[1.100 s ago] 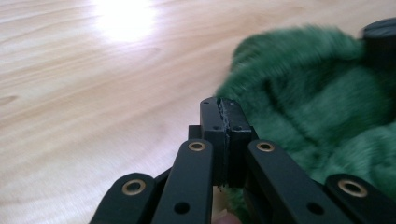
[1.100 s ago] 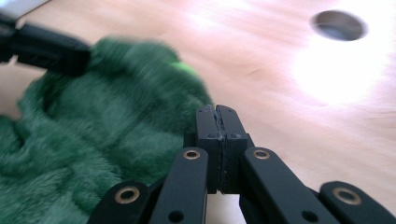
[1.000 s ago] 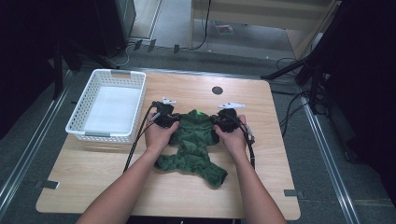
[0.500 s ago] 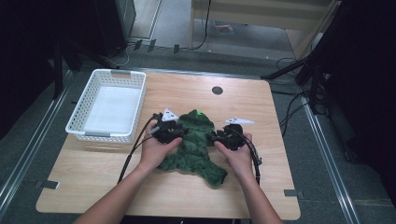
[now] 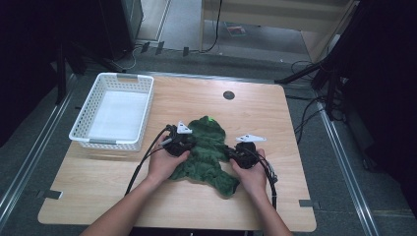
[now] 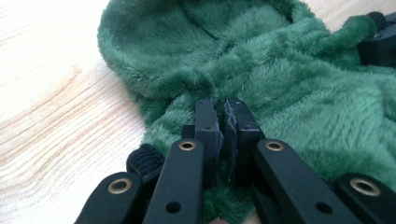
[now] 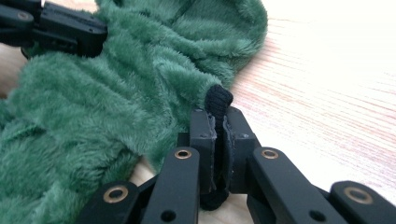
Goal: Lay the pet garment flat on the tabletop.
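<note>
A green plush garment (image 5: 206, 152) is spread on the wooden table (image 5: 275, 113), roughly at its middle and towards the near edge; its hood end points to the far side, and a black ribbed cuff (image 7: 218, 100) is seen at its right edge. The left gripper (image 5: 183, 142) is held at the garment's left side, just below the hood; its jaws have just been closing and are now pinched narrow on a fold of the green pile, as is seen in the left gripper view (image 6: 223, 122). The right gripper (image 5: 237, 153) is held at the garment's right side; its jaws have likewise just been closing and are clamped on the black cuff, which stands up between the pads in the right gripper view (image 7: 218, 135). Each gripper is grasped by a hand, the left hand (image 5: 164, 164) and the right hand (image 5: 253, 177) resting at the near side of the cloth. A white slatted basket (image 5: 81, 129) stands on the left part of the table, well apart from the garment; a round dark grommet (image 5: 228, 95) is set in the tabletop beyond the hood.
</note>
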{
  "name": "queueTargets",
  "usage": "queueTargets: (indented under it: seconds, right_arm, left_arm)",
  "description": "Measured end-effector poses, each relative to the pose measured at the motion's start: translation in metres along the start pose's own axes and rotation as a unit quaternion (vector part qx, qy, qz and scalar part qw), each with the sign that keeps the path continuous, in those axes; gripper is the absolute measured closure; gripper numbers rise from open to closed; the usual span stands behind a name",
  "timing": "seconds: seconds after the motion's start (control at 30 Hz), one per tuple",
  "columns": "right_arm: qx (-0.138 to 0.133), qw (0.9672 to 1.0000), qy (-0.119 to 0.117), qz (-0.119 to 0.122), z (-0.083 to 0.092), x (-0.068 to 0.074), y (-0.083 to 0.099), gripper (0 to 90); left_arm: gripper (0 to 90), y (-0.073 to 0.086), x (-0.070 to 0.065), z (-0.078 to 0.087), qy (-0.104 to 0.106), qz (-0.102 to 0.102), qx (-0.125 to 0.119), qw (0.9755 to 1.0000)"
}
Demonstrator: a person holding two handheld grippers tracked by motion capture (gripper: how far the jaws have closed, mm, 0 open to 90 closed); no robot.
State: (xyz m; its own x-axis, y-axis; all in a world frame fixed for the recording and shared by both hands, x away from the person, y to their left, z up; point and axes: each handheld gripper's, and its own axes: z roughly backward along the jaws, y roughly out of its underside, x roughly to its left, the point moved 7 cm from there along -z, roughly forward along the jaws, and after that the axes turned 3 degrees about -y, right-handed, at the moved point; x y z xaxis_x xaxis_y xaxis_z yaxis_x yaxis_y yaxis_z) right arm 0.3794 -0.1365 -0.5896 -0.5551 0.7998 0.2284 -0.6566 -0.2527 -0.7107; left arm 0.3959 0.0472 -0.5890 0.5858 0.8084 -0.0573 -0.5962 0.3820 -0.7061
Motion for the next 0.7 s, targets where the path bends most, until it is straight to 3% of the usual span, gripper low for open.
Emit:
queueTargets:
  seconds: [0.07, 0.1, 0.13, 0.17, 0.2, 0.33, 0.4, 0.43, 0.47, 0.53, 0.6, 0.63, 0.67, 0.7]
  right_arm:
    - [-0.002, 1.0000, -0.001, -0.005, 0.000, 0.000, -0.001, 83.1]
    - [-0.008, 1.0000, -0.001, -0.004, 0.001, 0.001, -0.003, 78.0]
    - [-0.023, 0.9997, -0.004, 0.000, 0.004, 0.004, -0.006, 69.8]
    - [-0.035, 0.9993, -0.010, 0.003, 0.008, 0.008, -0.010, 63.0]
    - [-0.059, 0.9978, -0.018, 0.022, 0.021, 0.016, -0.017, 59.8]
    - [-0.088, 0.9949, -0.009, 0.048, 0.037, 0.027, -0.027, 60.9]
    - [-0.110, 0.9917, -0.004, 0.066, 0.043, 0.037, -0.038, 62.7]
    - [-0.113, 0.9913, -0.006, 0.067, 0.042, 0.040, -0.042, 63.8]
    - [-0.114, 0.9910, -0.006, 0.070, 0.038, 0.042, -0.047, 65.1]
    - [-0.108, 0.9915, -0.004, 0.073, 0.033, 0.043, -0.052, 66.6]
    - [-0.084, 0.9938, -0.002, 0.073, 0.015, 0.042, -0.066, 69.2]
    - [-0.072, 0.9956, -0.009, 0.059, 0.004, 0.040, -0.073, 71.2]
    - [-0.041, 0.9981, -0.023, 0.041, -0.022, 0.035, -0.081, 74.8]
    - [-0.017, 0.9987, -0.030, 0.038, -0.036, 0.033, -0.082, 75.8]
  left_arm:
    - [81.9, -0.001, 0.000, 0.001, -0.007, 0.001, -0.005, 1.0000]
    - [74.2, -0.004, -0.002, 0.004, -0.007, 0.010, -0.015, 0.9998]
    - [64.3, -0.006, -0.003, 0.008, 0.003, 0.020, -0.029, 0.9994]
    - [58.6, -0.008, -0.004, 0.014, 0.013, 0.024, -0.045, 0.9986]
    - [56.5, -0.010, -0.005, 0.021, 0.016, 0.021, -0.059, 0.9979]
    - [56.4, -0.008, -0.006, 0.045, 0.019, 0.020, -0.086, 0.9960]
    - [56.2, -0.001, -0.009, 0.050, 0.021, 0.018, -0.081, 0.9963]
    - [56.5, 0.009, -0.014, 0.052, 0.028, 0.014, -0.068, 0.9972]
    - [57.1, 0.009, -0.014, 0.052, 0.028, 0.014, -0.068, 0.9972]
    - [57.9, 0.019, -0.023, 0.052, 0.037, 0.013, -0.059, 0.9975]
    - [58.9, 0.029, -0.034, 0.054, 0.045, 0.003, -0.054, 0.9975]
    - [59.5, 0.032, -0.040, 0.054, 0.055, 0.005, -0.055, 0.9970]
    - [60.7, 0.036, -0.045, 0.055, 0.060, 0.006, -0.052, 0.9968]
    - [60.8, 0.043, -0.053, 0.053, 0.066, -0.007, -0.040, 0.9970]
